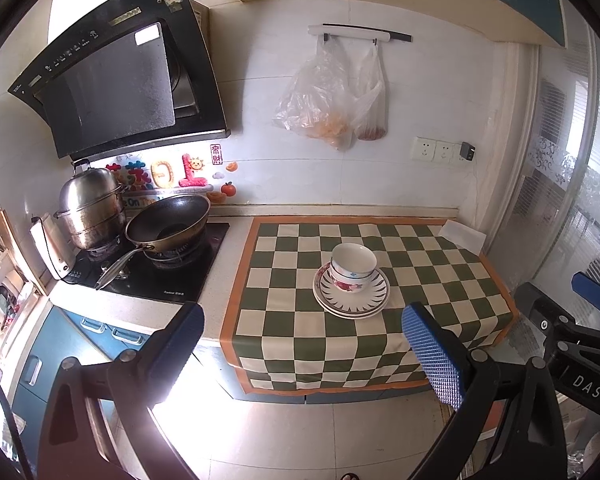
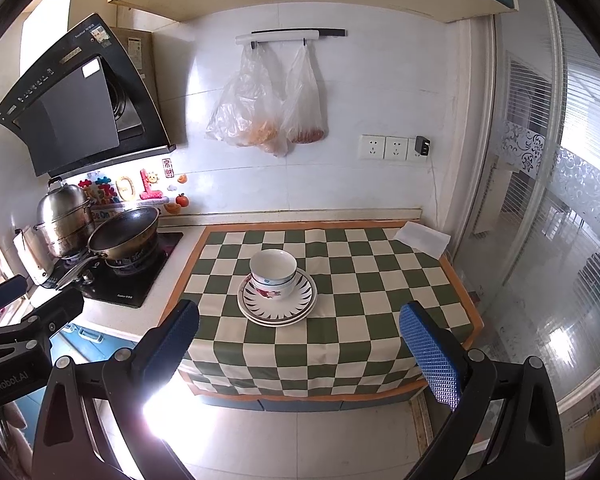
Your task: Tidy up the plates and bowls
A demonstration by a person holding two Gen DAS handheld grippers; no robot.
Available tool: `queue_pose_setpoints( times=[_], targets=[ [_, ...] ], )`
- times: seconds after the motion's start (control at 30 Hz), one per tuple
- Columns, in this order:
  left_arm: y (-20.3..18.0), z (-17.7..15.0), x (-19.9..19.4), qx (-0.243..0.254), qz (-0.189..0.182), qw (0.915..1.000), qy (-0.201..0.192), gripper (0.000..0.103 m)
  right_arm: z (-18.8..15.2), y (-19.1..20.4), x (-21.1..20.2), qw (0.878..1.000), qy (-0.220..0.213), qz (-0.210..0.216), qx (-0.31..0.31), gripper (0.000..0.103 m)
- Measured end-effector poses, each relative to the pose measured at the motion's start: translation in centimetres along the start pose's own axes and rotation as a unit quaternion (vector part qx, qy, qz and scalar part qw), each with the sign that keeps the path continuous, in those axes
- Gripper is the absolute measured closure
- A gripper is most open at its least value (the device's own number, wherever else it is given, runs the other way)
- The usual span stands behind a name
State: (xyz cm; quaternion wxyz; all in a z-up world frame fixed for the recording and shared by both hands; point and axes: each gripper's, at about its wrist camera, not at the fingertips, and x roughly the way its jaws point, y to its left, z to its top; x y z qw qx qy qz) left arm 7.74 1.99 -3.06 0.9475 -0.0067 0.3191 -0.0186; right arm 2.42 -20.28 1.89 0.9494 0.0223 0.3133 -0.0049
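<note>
Both blue-padded grippers, left (image 1: 302,348) and right (image 2: 300,346), are spread wide and empty; beyond them, two stacked white patterned bowls (image 2: 273,273) sit on perhaps three white plates with a dark-toothed rim (image 2: 277,304).

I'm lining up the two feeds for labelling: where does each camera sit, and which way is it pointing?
Left wrist: on the left gripper, held off the counter's front edge, looking slightly down at the stacked bowls on plates; its open jaws show, with the right gripper at the right edge.
Right wrist: on the right gripper, farther right, facing the same way; its open jaws show, with the left gripper at the left edge.
Shared: checkered cloth, wok, steamer pot, range hood, hanging bags.
</note>
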Motion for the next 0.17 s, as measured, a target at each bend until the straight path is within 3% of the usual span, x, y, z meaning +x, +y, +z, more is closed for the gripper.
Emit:
queue_pose_setpoints(
  times=[0.17],
  targets=[
    [0.6, 0.08, 0.05, 0.007, 0.004, 0.9999, -0.009, 0.002, 0.02, -0.01, 0.27, 1.0, 0.001, 0.001, -0.002, 0.001]
  ],
)
